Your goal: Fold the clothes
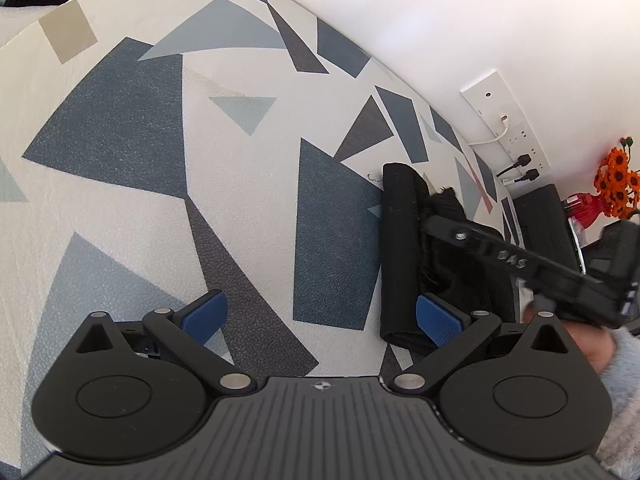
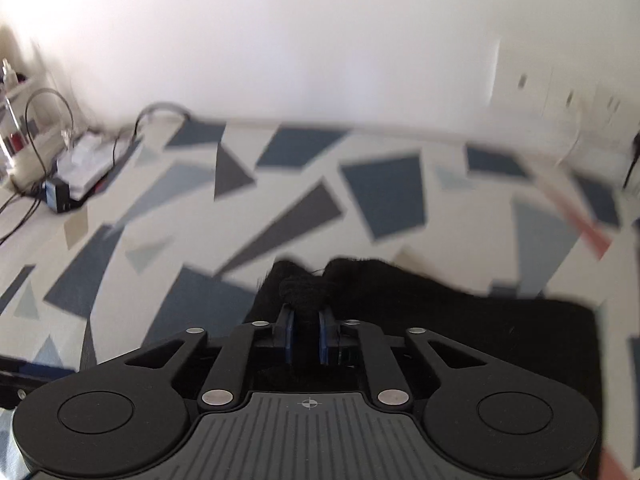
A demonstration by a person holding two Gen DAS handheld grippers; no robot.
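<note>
Right gripper (image 2: 306, 330): jaws clenched on a bunched fold of the black garment (image 2: 460, 320), lower centre. Left gripper (image 1: 320, 316): jaws released, above the patterned counter (image 1: 240, 160).

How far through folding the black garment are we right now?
Partly done: the black garment already lies as a narrow folded strip on the patterned cover. In hand: the right tongs pinch a bunched black edge. The left tongs are open, holding nothing. Left: lay that edge flat and release.
</note>
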